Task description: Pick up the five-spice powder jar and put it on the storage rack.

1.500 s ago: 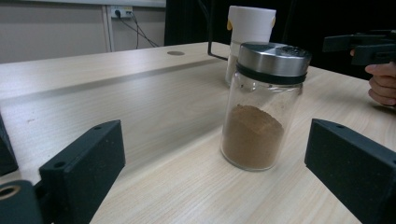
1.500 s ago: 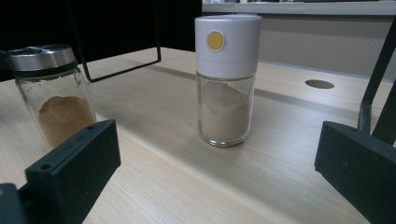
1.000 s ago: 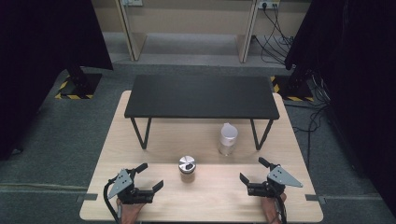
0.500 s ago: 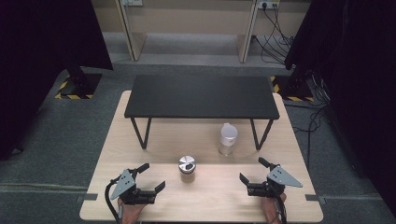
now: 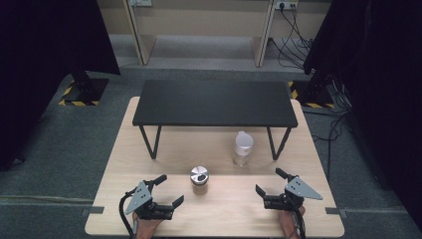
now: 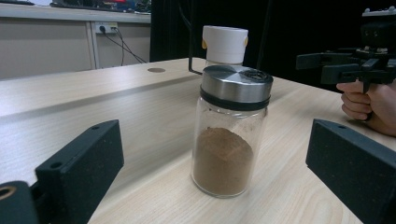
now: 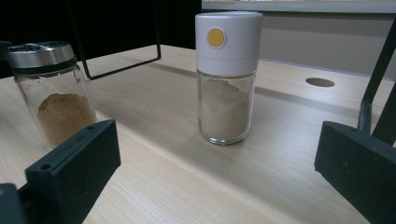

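Nothing done yet, by the look of things: both jars untouched and upright on the wooden table (image 5: 119,164). Steel-lidded spice jar (image 5: 199,179) near the middle of the front half, well clear of the edges; white-capped jar (image 5: 243,147) further back and right, just beside the black stand's (image 5: 214,102) right leg. Left gripper (image 5: 166,191) near the front edge, jaws wide, lined up on the steel-lidded jar. Right gripper (image 5: 268,182) also wide, facing the white-capped one. Grasping and all after it left to do. Against the earlier frame, left gripper shifted slightly; jars unmoved.
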A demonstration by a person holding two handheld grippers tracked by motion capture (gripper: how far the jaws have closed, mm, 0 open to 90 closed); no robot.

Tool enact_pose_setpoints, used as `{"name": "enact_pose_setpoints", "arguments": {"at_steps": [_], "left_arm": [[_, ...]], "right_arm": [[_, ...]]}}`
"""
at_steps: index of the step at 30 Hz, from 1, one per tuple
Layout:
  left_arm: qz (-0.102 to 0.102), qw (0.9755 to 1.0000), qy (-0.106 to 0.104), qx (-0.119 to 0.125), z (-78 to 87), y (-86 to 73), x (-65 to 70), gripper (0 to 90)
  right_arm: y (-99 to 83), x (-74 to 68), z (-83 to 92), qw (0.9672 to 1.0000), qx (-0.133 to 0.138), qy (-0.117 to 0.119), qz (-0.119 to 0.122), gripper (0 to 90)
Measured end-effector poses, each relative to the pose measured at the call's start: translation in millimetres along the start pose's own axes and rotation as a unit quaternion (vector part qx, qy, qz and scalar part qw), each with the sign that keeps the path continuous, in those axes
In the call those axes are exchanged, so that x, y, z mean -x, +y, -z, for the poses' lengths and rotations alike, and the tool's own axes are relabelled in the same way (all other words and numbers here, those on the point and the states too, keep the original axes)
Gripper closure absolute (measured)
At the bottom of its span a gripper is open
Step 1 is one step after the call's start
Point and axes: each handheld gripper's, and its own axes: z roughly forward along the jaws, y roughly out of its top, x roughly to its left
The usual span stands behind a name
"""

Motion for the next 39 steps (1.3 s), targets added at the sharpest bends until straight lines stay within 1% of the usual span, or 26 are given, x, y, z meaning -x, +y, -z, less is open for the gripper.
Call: {"name": "enact_pose_setpoints", "arguments": {"at_steps": [5, 8, 10, 12, 14, 17, 18, 22, 24, 28, 36, 39], "left_arm": [[0.003, 1.0, -0.003, -0.001, -6.7, 0.9, 2.1, 2.6], [0.003, 0.9999, -0.011, 0.0, -16.9, 2.1, 5.7, 2.6], [-0.006, 0.9999, -0.013, -0.004, -23.1, 5.0, 9.3, 2.6], [-0.008, 0.9999, -0.014, -0.004, -26.0, 5.8, 10.7, 2.6], [-0.015, 0.9997, -0.016, -0.008, -34.2, 8.8, 13.7, 2.6], [-0.018, 0.9996, -0.017, -0.011, -38.9, 10.0, 14.1, 2.6], [-0.017, 0.9996, -0.018, -0.014, -43.2, 11.0, 13.7, 2.5], [-0.016, 0.9995, -0.016, -0.021, -49.5, 14.2, 13.5, 2.5], [-0.017, 0.9993, -0.016, -0.029, -56.0, 18.0, 13.7, 2.5], [-0.02, 0.9992, -0.016, -0.031, -59.6, 19.0, 14.4, 2.5], [-0.019, 0.9985, -0.014, -0.049, -71.0, 23.9, 14.8, 3.6], [-0.009, 0.9981, -0.016, -0.059, -77.4, 23.9, 12.0, 4.0]], "right_arm": [[0.4, -0.2, -0.3, 1.0, -0.001, 0.0, 0.0, 0.2], [0.4, -0.3, -0.3, 1.0, -0.002, 0.0, -0.001, 0.3], [0.6, -0.7, -0.4, 1.0, -0.002, 0.0, 0.001, 0.3], [0.7, -0.7, -0.4, 1.0, -0.002, 0.0, 0.002, 0.3], [0.9, -1.0, -0.6, 1.0, -0.003, 0.0, 0.003, 0.3], [0.9, -0.8, -0.5, 1.0, -0.003, 0.001, 0.003, 0.3], [0.9, -0.6, -0.6, 1.0, -0.003, 0.001, 0.003, 0.3], [1.1, -0.8, -0.7, 1.0, -0.003, 0.002, 0.004, 0.3], [1.2, -0.7, -0.8, 1.0, -0.004, 0.002, 0.004, 0.3], [0.9, -0.9, -0.5, 1.0, -0.003, 0.001, 0.003, 0.3], [1.1, -0.9, -0.6, 1.0, -0.004, 0.001, 0.003, 0.3], [0.9, -0.7, -0.5, 1.0, -0.003, 0.001, 0.003, 0.3]]}}
